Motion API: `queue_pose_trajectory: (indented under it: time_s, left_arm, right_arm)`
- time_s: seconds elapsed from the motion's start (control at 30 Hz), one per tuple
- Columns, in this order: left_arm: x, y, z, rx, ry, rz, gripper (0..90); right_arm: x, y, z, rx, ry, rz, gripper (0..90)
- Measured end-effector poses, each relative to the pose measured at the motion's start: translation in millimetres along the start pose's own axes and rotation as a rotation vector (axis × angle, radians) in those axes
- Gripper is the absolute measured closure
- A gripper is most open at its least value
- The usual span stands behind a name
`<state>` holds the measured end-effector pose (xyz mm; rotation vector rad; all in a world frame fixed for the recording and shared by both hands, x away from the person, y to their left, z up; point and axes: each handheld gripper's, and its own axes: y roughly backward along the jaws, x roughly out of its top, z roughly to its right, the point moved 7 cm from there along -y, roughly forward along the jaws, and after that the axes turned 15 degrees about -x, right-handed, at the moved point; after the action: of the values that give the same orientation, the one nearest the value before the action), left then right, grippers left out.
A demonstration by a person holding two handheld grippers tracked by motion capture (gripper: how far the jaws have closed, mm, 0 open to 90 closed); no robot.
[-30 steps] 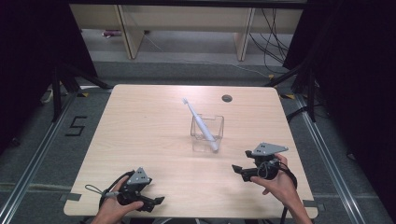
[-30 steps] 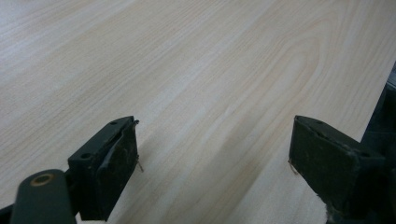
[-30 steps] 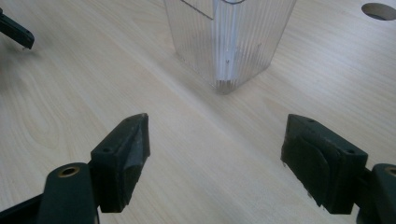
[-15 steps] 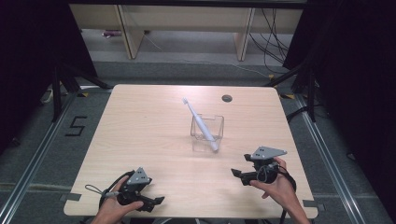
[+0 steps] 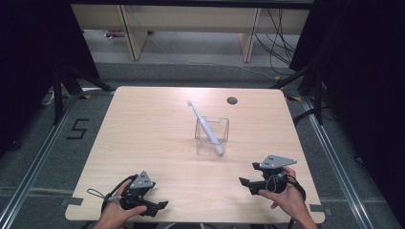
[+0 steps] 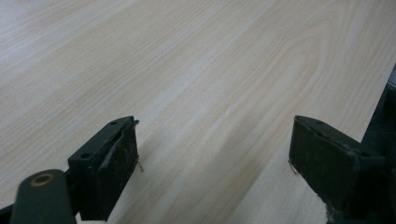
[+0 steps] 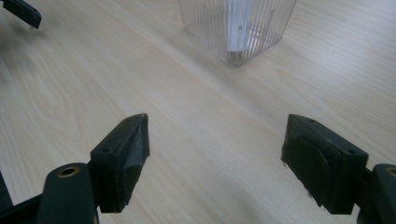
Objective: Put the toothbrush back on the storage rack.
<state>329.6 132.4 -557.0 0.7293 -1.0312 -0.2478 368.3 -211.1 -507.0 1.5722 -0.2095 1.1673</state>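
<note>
A white toothbrush (image 5: 204, 125) leans in a clear ribbed square cup (image 5: 212, 136) near the middle of the wooden table (image 5: 153, 124), its head up toward the far left. The cup's base (image 7: 237, 28) shows at the top of the right gripper view. My left gripper (image 5: 161, 206) rests by the front left edge, open, with bare wood between its jaws (image 6: 212, 154). My right gripper (image 5: 244, 184) sits at the front right, open and empty (image 7: 215, 149), pointing left, apart from the cup.
A round cable hole (image 5: 232, 100) lies near the table's far edge. Beyond the table stand wooden shelf frames (image 5: 129, 28) and loose cables (image 5: 277, 28) on the floor. A "5" mark (image 5: 78, 129) is on the floor at the left.
The right gripper has drawn back slightly toward the front edge of the table. The left gripper, cup and toothbrush have stayed where they were.
</note>
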Motion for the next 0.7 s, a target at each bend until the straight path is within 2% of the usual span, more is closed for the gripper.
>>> queue_pose_trajectory:
  time_s: [0.13,0.17,0.2,0.27,0.33,0.4,0.47,0.53,0.57,0.63,0.7]
  left_arm:
    - [0.1,-0.2,-0.5,0.006,0.001,0.002,14.9]
    - [0.0,-0.1,-0.5,0.006,0.001,0.001,14.9]
    - [0.0,-0.1,-0.6,0.006,0.001,0.001,14.9]
    - [0.0,-0.1,-0.4,0.006,0.002,0.003,14.9]
    - [0.0,-0.2,-1.1,0.01,0.002,0.004,14.9]
    - [-0.1,-0.1,-0.3,0.005,0.001,0.002,14.9]
    - [-0.3,-0.1,-0.6,0.005,-0.002,-0.001,14.9]
    - [-0.5,0.1,-1.3,0.01,-0.001,-0.006,14.9]
    - [-0.5,0.2,-1.4,0.011,-0.001,-0.005,14.9]
    - [-0.3,0.2,-0.5,0.009,0.002,0.0,14.9]
    - [-0.5,0.1,-1.2,0.011,-0.001,-0.008,14.9]
  right_arm:
    - [-2.9,0.2,-1.5,-0.006,-0.007,0.001,23.5]
    - [-3.7,0.6,0.7,-0.016,0.018,0.006,23.5]
    - [-5.8,0.5,-2.2,0.003,0.006,-0.007,23.5]
    - [-5.6,0.8,-1.1,-0.008,0.017,0.004,23.5]
    - [-7.5,1.8,-5.2,0.003,-0.011,-0.009,23.4]
    - [-7.8,1.6,-4.5,0.001,0.011,0.01,23.4]
    - [-10.5,3.9,-7.2,0.003,-0.005,-0.008,23.3]
    - [-12.3,4.2,-6.9,0.007,0.017,0.0,23.2]
    - [-14.1,4.8,-8.3,0.003,-0.003,-0.005,23.2]
    - [-16.4,7.1,-8.1,0.005,0.011,-0.002,23.2]
    - [-18.8,8.3,-8.6,0.001,0.003,-0.002,23.2]
